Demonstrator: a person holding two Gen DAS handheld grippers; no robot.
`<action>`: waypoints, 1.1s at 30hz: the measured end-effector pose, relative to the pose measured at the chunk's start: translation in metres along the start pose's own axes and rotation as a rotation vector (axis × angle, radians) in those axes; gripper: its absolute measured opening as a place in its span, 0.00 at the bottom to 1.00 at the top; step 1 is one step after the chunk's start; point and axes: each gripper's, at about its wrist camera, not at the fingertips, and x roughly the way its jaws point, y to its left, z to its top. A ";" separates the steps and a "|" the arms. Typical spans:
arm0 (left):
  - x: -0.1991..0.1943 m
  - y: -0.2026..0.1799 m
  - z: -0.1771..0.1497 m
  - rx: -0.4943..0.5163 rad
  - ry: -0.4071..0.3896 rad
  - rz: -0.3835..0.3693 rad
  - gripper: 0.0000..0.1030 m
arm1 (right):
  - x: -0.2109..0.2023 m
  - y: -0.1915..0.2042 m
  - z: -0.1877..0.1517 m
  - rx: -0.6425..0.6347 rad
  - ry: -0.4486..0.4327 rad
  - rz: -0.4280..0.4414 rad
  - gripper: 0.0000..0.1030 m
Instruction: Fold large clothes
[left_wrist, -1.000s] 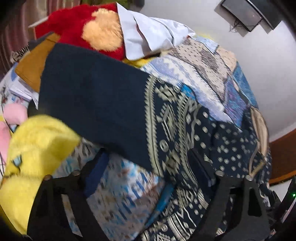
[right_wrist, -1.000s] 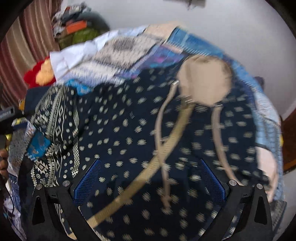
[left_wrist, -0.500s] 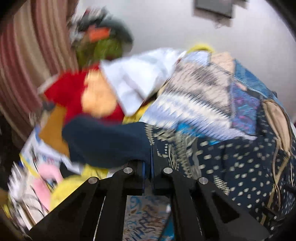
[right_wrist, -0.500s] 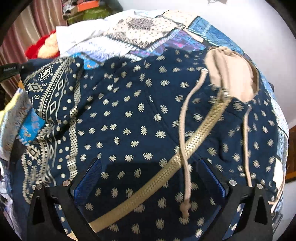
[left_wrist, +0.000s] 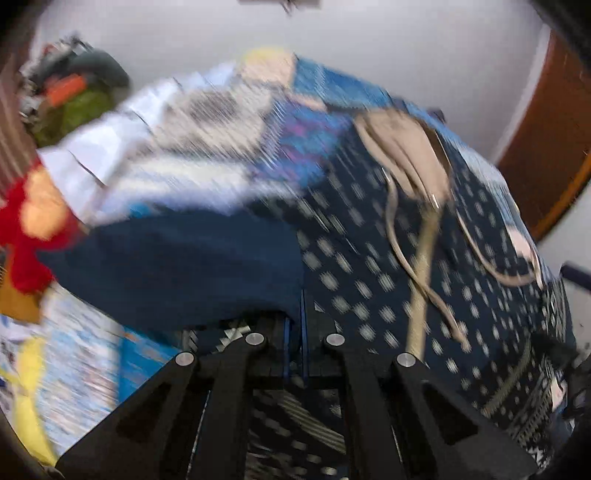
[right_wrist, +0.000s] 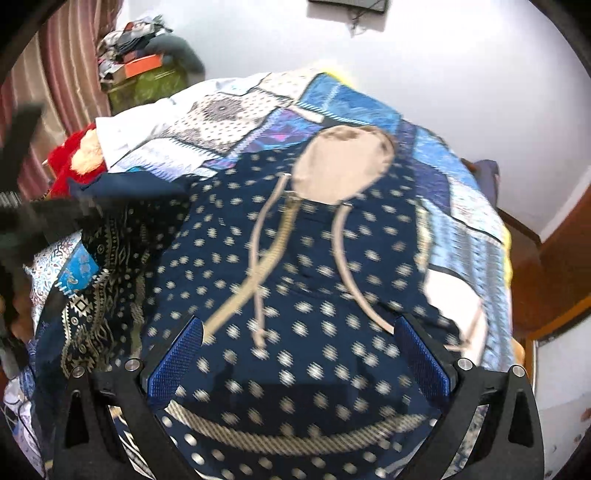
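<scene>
Left gripper (left_wrist: 294, 332) clamping folded-over sleeve edge of navy hoodie (right_wrist: 295, 295), which is lying face-up on patchwork quilt (right_wrist: 461, 221). First fold seemingly starting; body, far sleeve still unfolded. Right gripper (right_wrist: 299, 354) hovering above hem, jaws apart, holding nothing.

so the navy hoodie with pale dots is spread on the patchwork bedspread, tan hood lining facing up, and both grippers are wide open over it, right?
Not quite: only the right gripper is open, its blue pads apart above the navy dotted hoodie. The left wrist view shows the left gripper shut, pinching the hoodie's plain navy fabric. The rest holds: the hoodie lies on the patchwork bedspread, tan hood lining up.
</scene>
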 end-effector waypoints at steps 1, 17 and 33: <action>0.008 -0.004 -0.006 0.005 0.027 -0.014 0.03 | -0.003 -0.006 -0.003 0.006 -0.001 -0.008 1.00; -0.046 0.089 -0.032 -0.226 0.051 -0.084 0.63 | 0.007 -0.029 -0.023 0.088 0.019 0.015 1.00; 0.018 0.220 0.015 -0.580 0.034 0.047 0.10 | 0.025 -0.038 -0.027 0.152 0.044 0.035 1.00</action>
